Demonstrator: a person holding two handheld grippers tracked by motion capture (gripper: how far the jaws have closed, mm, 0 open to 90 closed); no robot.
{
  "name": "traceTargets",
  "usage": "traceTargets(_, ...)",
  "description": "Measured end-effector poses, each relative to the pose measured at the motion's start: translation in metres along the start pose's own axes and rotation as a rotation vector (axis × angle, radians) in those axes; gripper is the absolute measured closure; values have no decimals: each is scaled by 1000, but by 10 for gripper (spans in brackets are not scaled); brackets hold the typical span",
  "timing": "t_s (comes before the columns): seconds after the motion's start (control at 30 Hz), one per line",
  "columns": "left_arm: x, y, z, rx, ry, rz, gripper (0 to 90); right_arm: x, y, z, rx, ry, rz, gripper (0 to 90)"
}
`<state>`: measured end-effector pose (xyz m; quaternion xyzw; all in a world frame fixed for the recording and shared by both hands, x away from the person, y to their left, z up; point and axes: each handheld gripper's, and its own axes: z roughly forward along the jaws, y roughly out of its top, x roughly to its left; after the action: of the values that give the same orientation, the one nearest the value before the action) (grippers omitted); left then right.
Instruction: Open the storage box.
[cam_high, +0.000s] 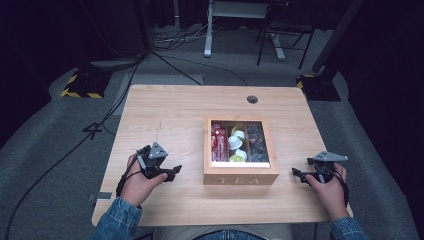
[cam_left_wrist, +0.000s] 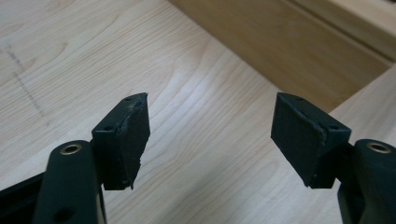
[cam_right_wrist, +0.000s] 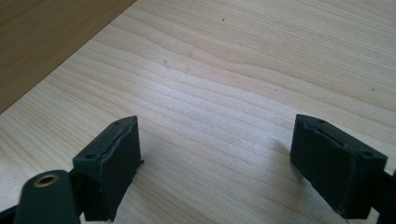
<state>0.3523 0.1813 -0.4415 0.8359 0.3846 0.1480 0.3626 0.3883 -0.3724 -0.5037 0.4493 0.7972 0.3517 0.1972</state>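
While one tea box (cam_high: 241, 176) sits between them, two grippers, left gripper (cam_high: 172, 172) and right gripper (cam_high: 297, 174), rest with jaws apart

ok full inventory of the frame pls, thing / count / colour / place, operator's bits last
table: 1, light wood, centre; round cable hole near far edge
tea box: 1, light wood, "TEA" on front, clear lid shut, mid-table between the grippers
red packets: several, left compartment
white and yellow pods: several, middle compartment
dark items: several, right compartment, too small to identify
floor cables: several, black, beyond and left of table
yellow-black striped base: 1, floor, far left
white desk leg: 1, background
left gripper: 1, black, open, empty, left of box
right gripper: 1, black, open, empty, right of box
hands: 2, denim sleeves, bottom edge
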Motion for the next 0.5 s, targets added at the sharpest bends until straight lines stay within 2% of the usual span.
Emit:
traceTargets(0.23, -15, 7, 0, -29, -49, 27, 287, 0, 0, 0, 0, 0, -1, 160)
traceTargets(0.33, -24, 9, 4, -10, -65, 49, 293, 0, 0, 0, 0, 0, -1, 160)
traceTargets(0.5, -43, 13, 11, -12, -115, 87, 311, 0, 0, 0, 0, 0, -1, 160)
